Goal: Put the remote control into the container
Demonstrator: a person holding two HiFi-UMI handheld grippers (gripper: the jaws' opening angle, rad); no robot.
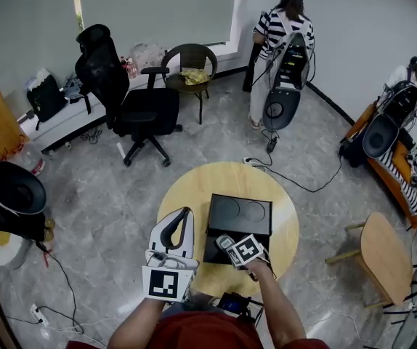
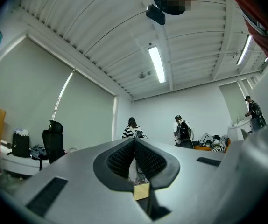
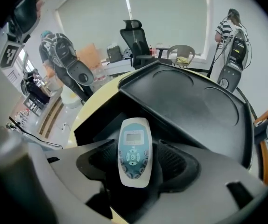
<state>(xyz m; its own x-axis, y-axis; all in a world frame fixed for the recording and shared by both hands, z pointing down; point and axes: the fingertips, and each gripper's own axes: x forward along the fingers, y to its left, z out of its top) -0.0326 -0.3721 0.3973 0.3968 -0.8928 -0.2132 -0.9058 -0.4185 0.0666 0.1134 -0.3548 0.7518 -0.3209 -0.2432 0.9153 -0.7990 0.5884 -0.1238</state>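
Observation:
My right gripper (image 3: 135, 149) is shut on the remote control (image 3: 134, 151), a white handset with a teal button panel and a small screen. In the head view the remote (image 1: 224, 241) sits at the near left corner of the black container (image 1: 240, 214), held by the right gripper (image 1: 232, 245). The container's lid (image 3: 190, 104) has two round dents and appears raised, with a dark opening (image 3: 99, 125) below it. The left gripper (image 1: 185, 213) hovers over the round wooden table (image 1: 187, 187) left of the container. Its jaws (image 2: 134, 142) meet, nothing between them.
A black office chair (image 1: 136, 107) and a wicker chair (image 1: 191, 67) stand beyond the table. A small wooden side table (image 1: 384, 257) is at the right. Two people with equipment stand at the back and right walls. Cables (image 1: 296, 180) run across the floor.

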